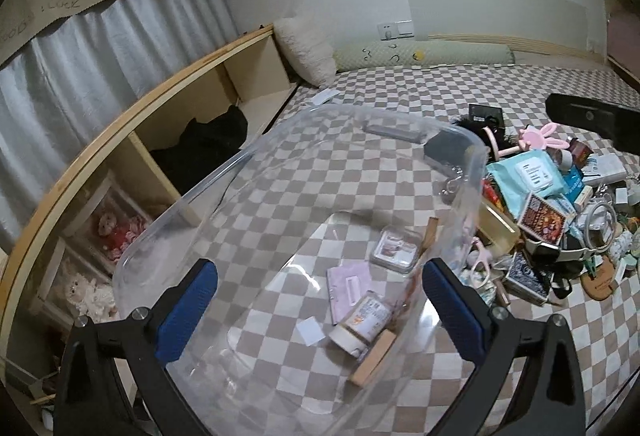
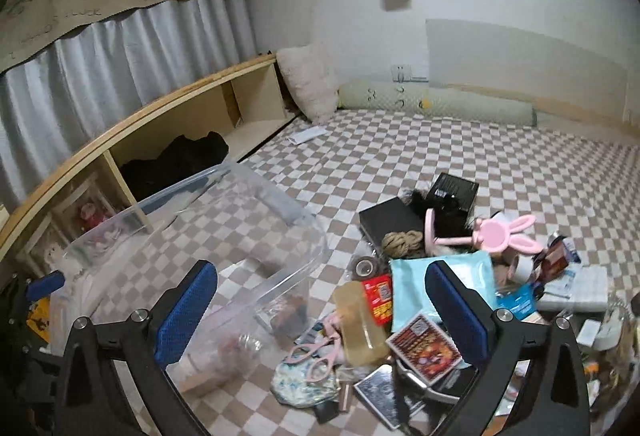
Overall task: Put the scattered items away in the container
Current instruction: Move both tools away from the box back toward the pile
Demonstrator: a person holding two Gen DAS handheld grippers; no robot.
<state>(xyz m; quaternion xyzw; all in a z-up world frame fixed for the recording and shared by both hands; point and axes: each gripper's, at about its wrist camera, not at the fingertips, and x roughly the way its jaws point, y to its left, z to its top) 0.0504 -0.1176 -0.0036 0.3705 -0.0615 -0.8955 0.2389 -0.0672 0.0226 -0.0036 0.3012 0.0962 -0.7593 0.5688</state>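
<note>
My left tongs (image 1: 320,320) stand wide open with nothing between the blue pads. They hang over the clear bin (image 1: 192,196), which fills the middle of the left view on the checked bed (image 1: 400,92). Inside the bin, near its 5 o'clock corner, I see a small bottle (image 1: 362,324) on its side, a pink card (image 1: 348,284), a clear case (image 1: 394,252) and a wooden block (image 1: 372,360).

My right tongs (image 2: 320,320) are open as well, and empty. They point over the heap of loose things, with the bin off at their 9 o'clock. Directly between the open pads lie pink scissors (image 2: 316,352), an amber bar (image 2: 358,320) and a card box (image 2: 424,348). The bar's long axis runs roughly 11 to 5 o'clock. Farther out, at 1 o'clock, a pink bunny mirror (image 2: 504,232) lies on the heap.

I judge the right hand the nearer one to the heap, which lies at 3 o'clock from the bin.
</note>
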